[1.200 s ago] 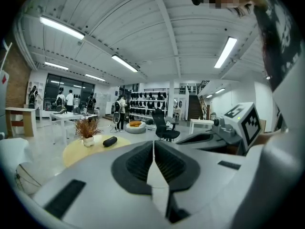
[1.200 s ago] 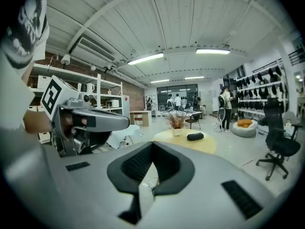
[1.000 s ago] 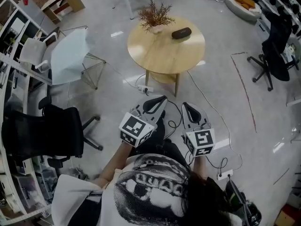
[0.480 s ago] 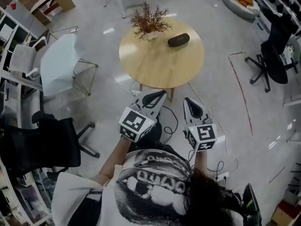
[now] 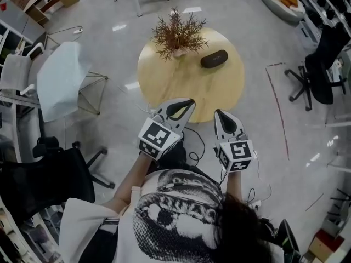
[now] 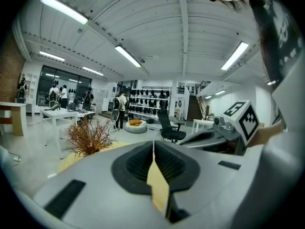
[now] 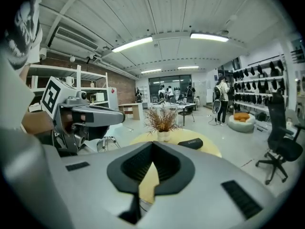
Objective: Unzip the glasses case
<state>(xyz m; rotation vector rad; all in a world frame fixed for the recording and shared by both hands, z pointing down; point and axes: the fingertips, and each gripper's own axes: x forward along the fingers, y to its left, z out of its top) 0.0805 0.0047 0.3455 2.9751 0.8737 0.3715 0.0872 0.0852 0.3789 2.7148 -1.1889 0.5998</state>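
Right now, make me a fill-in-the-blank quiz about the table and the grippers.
In the head view, the case lies to the ____ of the plant on the table.
The case is coloured ____.
The left gripper and the right gripper both have their jaws ____.
The table top's shape is ____.
Missing words: right; black; shut; round.

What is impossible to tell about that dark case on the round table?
Zip of the dark oval glasses case: too small, head view and right gripper view.
The case itself, left gripper view: hidden behind the grey left tool.
Legs of the round wooden table: head view, covered by its top.
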